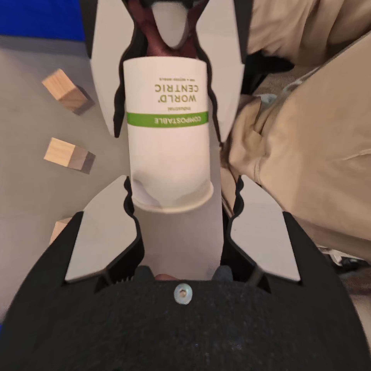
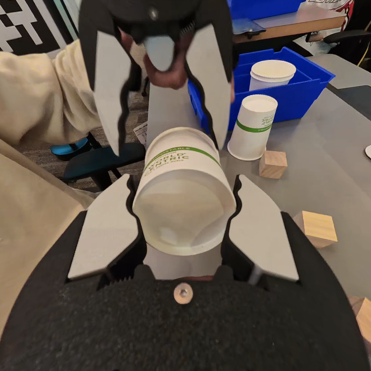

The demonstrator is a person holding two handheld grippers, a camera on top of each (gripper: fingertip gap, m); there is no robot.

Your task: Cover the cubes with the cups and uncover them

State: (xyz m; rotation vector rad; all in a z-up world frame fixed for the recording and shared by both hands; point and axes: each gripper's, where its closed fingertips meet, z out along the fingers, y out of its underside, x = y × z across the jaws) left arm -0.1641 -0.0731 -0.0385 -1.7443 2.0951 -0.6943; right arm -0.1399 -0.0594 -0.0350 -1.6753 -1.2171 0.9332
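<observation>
Paper cup [image 2: 183,192] mid-frame, gripped by right gripper [image 2: 183,197] and left gripper [image 1: 181,197] fingers; wooden cubes [image 2: 272,164] at right uncovered; covering barely begun.

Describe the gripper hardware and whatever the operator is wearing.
Both grippers, left gripper and right gripper, look identical: a textured black body with a silver centre screw, flat pale grey finger plates edged by wavy black pads. No cables visible. The operator wears cream sleeves.

Soft indoor light, motion blur, fisheye-bent edges.
</observation>
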